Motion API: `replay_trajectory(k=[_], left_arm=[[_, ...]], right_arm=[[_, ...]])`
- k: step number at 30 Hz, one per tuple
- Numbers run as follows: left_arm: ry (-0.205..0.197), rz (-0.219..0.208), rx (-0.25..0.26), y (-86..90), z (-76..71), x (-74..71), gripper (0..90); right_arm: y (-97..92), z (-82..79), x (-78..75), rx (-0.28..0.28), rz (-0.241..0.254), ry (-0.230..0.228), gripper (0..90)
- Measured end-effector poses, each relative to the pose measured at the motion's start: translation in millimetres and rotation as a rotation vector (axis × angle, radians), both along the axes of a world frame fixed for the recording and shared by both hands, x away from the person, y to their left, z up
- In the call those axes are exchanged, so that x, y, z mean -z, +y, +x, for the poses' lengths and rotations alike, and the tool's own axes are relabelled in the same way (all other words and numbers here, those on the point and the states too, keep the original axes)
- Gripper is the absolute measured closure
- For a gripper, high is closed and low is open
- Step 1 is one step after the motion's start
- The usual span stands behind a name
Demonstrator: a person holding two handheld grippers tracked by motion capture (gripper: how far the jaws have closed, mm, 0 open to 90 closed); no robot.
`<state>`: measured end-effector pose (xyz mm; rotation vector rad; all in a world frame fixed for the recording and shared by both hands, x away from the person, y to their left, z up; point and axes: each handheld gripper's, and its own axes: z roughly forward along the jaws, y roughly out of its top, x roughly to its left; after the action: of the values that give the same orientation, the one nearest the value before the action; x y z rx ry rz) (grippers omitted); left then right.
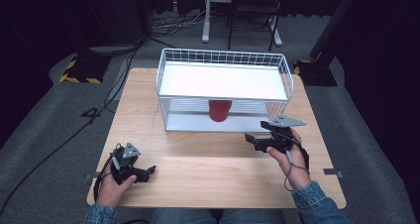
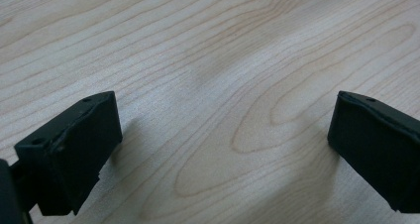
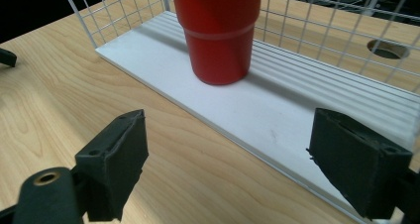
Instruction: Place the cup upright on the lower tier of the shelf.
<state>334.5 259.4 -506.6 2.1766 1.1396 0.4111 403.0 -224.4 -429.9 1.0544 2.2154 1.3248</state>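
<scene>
At the bottom of the high view, the person's two denim sleeves come in over the near edge of the wooden table [image 1: 208, 174]. In the lower left of that frame the left gripper [image 1: 151, 170] lies low on the bare wood, held in the left hand [image 1: 115, 184]; its own view shows both black jaws spread wide apart with nothing but wood grain between them. To the right of the frame's centre the right gripper [image 1: 250, 140], held in the right hand [image 1: 292, 164], sits just in front of the wire rack [image 1: 163, 68], its jaws pointing toward the left of the frame. In the right gripper view [image 3: 228, 149] the jaws stand wide open and empty, one at the lower left and one at the lower right, over the table and the front edge of the rack's white lower shelf [image 3: 297, 110]. Beyond them, at the top centre of that view, the red cup [image 3: 218, 30] stands upright on the shelf, apart from both jaws. In the high view the red cup [image 1: 219, 110] shows at the frame's middle, under the rack's white upper shelf [image 1: 223, 81], up and to the left of the right gripper. Farther back, dark floor and cables lie along the top of the frame.
</scene>
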Motion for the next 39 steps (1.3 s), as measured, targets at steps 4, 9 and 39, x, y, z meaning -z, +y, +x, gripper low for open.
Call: replay_trajectory(k=[4, 9, 39], left_arm=[[0.001, -0.003, -0.001, -0.2, -0.1, 0.1, 0.5], [0.001, -0.001, -0.001, -0.1, 0.0, 0.0, 0.5], [0.002, -0.001, -0.013, -0.8, 0.4, 0.0, 0.5]], right_arm=[[-14.8, -5.4, -0.8, 0.01, 0.007, 0.008, 15.7], [-30.6, -11.7, -0.6, 0.021, 0.009, 0.02, 15.7], [-112.6, -37.5, 33.1, 0.157, -0.006, 0.118, 15.7]])
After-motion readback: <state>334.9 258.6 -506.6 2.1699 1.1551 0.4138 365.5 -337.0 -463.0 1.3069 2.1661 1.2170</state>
